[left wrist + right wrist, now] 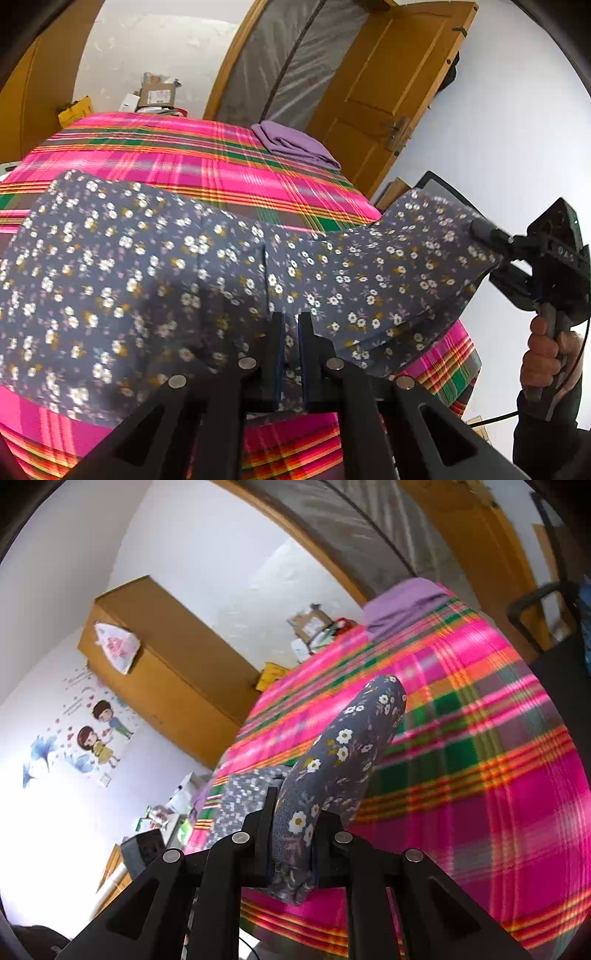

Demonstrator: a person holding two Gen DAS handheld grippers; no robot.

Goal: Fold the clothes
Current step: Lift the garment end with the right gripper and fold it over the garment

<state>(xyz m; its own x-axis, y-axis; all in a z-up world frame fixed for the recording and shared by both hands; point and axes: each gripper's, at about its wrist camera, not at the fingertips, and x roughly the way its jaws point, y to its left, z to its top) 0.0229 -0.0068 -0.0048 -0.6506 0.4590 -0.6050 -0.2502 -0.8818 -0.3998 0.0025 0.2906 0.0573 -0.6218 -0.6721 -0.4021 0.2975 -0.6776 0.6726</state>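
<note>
A grey-blue floral garment [155, 280] is stretched above a bed covered by a pink plaid blanket [192, 158]. My left gripper [291, 325] is shut on the garment's near edge. My right gripper [491, 251] shows at the right of the left wrist view, shut on the garment's far right corner and lifting it. In the right wrist view my right gripper [291, 819] is shut on a bunched fold of the floral garment [347, 746], which hangs over the blanket [480, 738].
A folded purple cloth [291, 142] lies at the bed's far corner, also in the right wrist view [402, 605]. A wooden door [399, 85] stands behind it. A wooden wardrobe [166, 672] and boxes [157, 94] stand by the far wall.
</note>
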